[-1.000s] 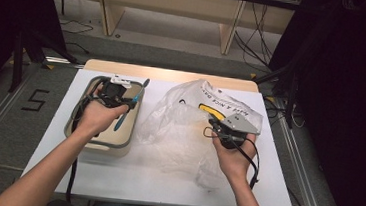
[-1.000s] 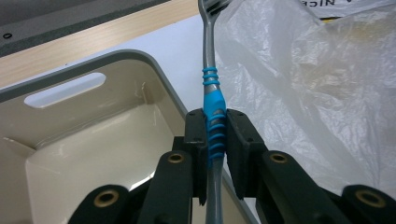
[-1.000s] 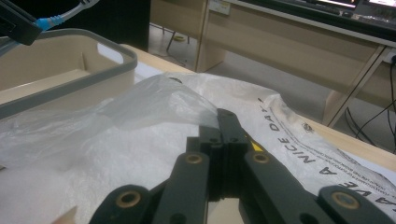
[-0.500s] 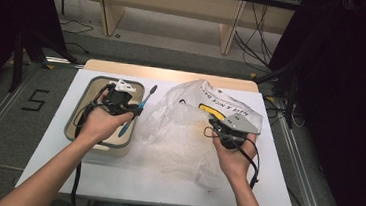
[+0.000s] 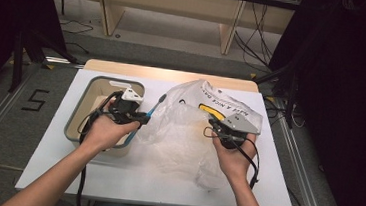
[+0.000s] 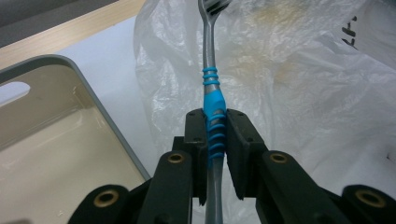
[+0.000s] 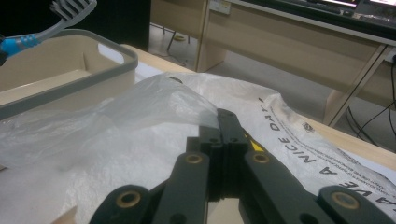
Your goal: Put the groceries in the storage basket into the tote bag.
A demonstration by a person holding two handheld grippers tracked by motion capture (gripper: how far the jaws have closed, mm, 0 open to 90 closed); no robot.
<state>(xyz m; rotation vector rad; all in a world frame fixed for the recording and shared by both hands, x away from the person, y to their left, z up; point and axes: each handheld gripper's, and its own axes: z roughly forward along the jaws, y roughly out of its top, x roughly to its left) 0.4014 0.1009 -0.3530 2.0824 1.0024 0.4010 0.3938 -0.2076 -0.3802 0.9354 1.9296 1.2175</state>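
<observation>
A metal fork (image 6: 211, 70) with a blue ribbed handle is clamped between the jaws of my left gripper (image 6: 215, 128). Its tines point toward a clear plastic bag (image 6: 303, 74). In the high view the left gripper (image 5: 142, 118) hovers at the right rim of a beige bin (image 5: 75, 118), and the fork (image 5: 157, 105) reaches to the bag's (image 5: 183, 133) left edge. My right gripper (image 5: 214, 122) is shut on a raised fold of the bag near its printed side. The right gripper view shows the jaws (image 7: 223, 125) pinching the bag film (image 7: 116, 126), with the fork's tines (image 7: 70, 9) at top left.
The grey-rimmed bin (image 7: 70, 86) looks empty inside and stands on the left half of the white tabletop (image 5: 114, 177). A wooden table edge (image 5: 173, 75) runs along the back. Cables trail from both grippers.
The left gripper has carried the fork to the right, from over the bin to its right rim beside the bag. The right gripper and the bag have stayed put.
</observation>
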